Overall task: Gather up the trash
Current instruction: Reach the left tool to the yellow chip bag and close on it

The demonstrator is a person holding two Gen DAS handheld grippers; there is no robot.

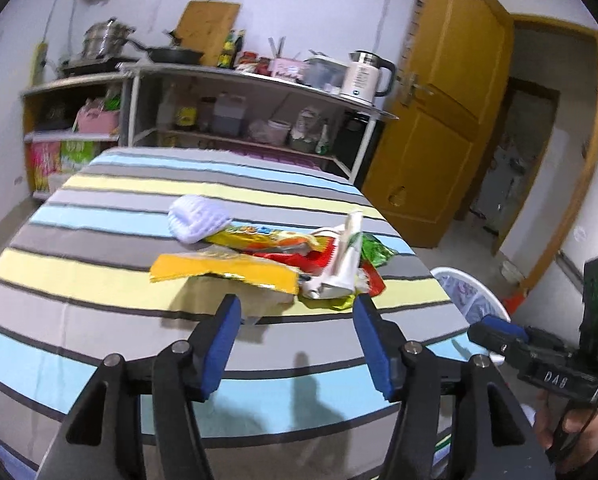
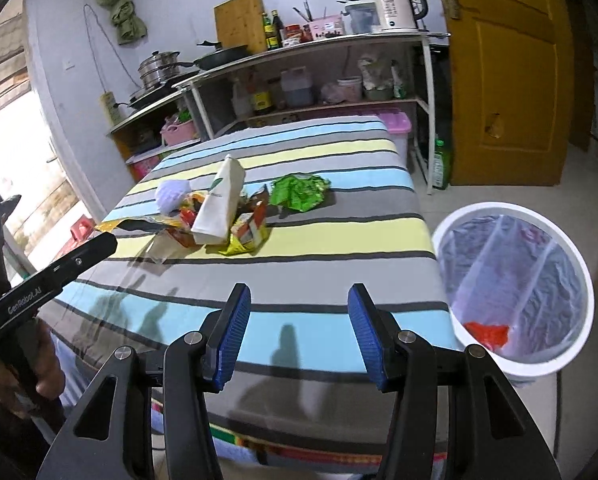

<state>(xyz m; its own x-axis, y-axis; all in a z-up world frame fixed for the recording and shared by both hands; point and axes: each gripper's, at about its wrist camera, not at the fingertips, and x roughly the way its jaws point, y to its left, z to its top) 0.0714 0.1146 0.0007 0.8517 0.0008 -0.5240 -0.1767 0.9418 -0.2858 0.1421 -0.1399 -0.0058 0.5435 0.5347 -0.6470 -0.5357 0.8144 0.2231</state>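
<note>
A pile of trash lies on the striped table [image 1: 99, 240]: a yellow wrapper [image 1: 223, 270], a white carton [image 1: 345, 256], a green wrapper [image 1: 375, 250], red and orange wrappers [image 1: 287, 244] and a white foam net [image 1: 197, 218]. My left gripper [image 1: 297, 344] is open and empty, just short of the yellow wrapper. My right gripper [image 2: 299, 334] is open and empty over the table's near edge, with the carton [image 2: 221, 204] and green wrapper [image 2: 299, 192] farther ahead. A white bin [image 2: 515, 292] with a plastic liner holds a red scrap [image 2: 487, 334].
The bin stands on the floor at the table's right side [image 1: 471, 296]. Shelves [image 2: 299, 92] with pots, bottles and a kettle [image 2: 397, 4] stand behind the table. A yellow door [image 2: 507, 72] is at the right. The table [image 2: 339, 272] is bare near the front.
</note>
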